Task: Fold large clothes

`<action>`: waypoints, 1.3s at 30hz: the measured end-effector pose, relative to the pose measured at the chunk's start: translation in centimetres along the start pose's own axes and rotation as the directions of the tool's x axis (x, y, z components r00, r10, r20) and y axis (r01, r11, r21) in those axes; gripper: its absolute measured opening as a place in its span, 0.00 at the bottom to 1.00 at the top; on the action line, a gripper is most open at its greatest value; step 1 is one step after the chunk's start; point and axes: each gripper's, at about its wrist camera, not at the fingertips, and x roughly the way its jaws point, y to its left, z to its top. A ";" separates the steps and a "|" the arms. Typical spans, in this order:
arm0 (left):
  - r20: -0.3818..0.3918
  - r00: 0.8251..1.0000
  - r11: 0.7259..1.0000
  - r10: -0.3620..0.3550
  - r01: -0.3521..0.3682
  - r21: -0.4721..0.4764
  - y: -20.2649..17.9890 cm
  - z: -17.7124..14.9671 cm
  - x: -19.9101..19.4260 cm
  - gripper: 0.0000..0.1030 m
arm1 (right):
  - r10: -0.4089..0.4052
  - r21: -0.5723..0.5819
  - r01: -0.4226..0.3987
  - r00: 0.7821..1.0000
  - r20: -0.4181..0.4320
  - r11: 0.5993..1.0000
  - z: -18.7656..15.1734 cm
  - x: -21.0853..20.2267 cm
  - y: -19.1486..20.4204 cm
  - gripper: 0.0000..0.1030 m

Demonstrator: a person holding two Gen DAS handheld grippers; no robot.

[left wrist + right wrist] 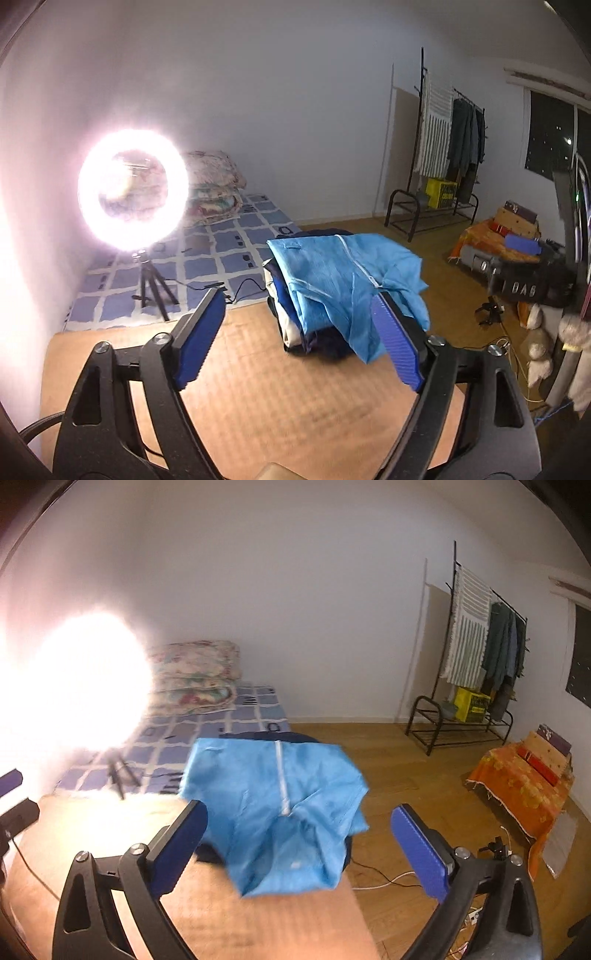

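A light blue garment [332,280] with a white zip lies crumpled on top of a pile of dark blue and white clothes [295,332], at the far edge of a tan table [258,398]. My left gripper [297,297] hovers before the pile, open, its blue pads [201,332] wide apart and pressing on nothing; the right pad overlaps the garment's edge in the picture. In the right wrist view the same blue garment [273,805] hangs over the table's [110,849] corner. My right gripper [299,810] is open with the garment beyond its fingers. A blue finger [11,777] of the other gripper shows at the left edge.
A glaring ring light [133,192] on a tripod stands at the table's far left. Behind lie a blue checked mattress [221,251] and folded quilts [214,184]. A clothes rack [443,147], an orange-covered box [517,786], a black bag [524,284] and cables occupy the wooden floor at right.
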 end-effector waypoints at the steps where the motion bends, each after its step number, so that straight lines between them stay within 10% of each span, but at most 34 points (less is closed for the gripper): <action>1: 0.007 1.000 1.000 0.002 -0.001 -0.004 0.1 -0.5 -1.8 0.85 | 0.008 -0.008 -0.008 1.000 0.002 1.000 -0.5 -1.0 0.5 1.00; 16: 0.007 0.999 0.999 0.036 -0.036 0.016 0.2 -9.8 -17.0 0.94 | 0.123 0.074 -0.125 0.992 0.024 0.989 -11.5 -13.7 3.5 1.00; 39: 0.017 0.993 0.992 0.119 -0.119 0.041 -1.6 -17.3 -20.2 1.00 | 0.041 0.006 -0.042 0.993 0.113 0.999 -19.3 -18.8 6.3 1.00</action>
